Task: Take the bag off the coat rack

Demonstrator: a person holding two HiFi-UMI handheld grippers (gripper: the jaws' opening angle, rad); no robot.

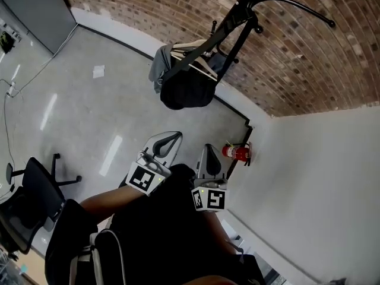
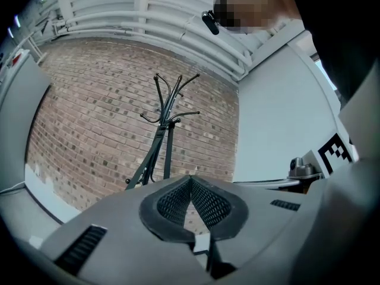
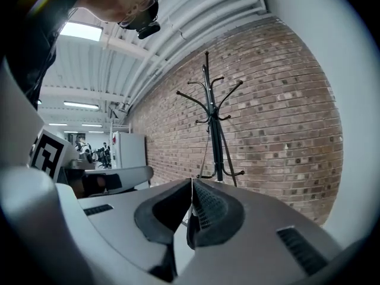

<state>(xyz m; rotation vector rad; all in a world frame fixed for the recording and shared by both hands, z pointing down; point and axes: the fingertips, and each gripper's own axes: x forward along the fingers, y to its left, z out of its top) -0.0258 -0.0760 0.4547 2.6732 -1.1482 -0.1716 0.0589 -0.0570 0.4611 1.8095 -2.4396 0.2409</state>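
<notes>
A black bag [image 1: 187,91] hangs low on the black coat rack [image 1: 240,19] in front of the brick wall, with a grey garment [image 1: 159,64] beside it. In the head view both grippers are held side by side, well short of the rack. The left gripper [image 1: 174,136] and the right gripper [image 1: 208,149] are both shut with nothing between the jaws. The rack [image 2: 165,126] stands ahead in the left gripper view, above the shut left gripper [image 2: 190,181]. In the right gripper view the rack [image 3: 211,120] rises beyond the shut right gripper [image 3: 191,184]. Both gripper bodies hide the bag.
A red fire extinguisher [image 1: 236,152] stands at the corner where the brick wall meets the white wall [image 1: 320,177]. A black office chair [image 1: 35,192] is at the left. Grey floor [image 1: 89,111] lies between me and the rack.
</notes>
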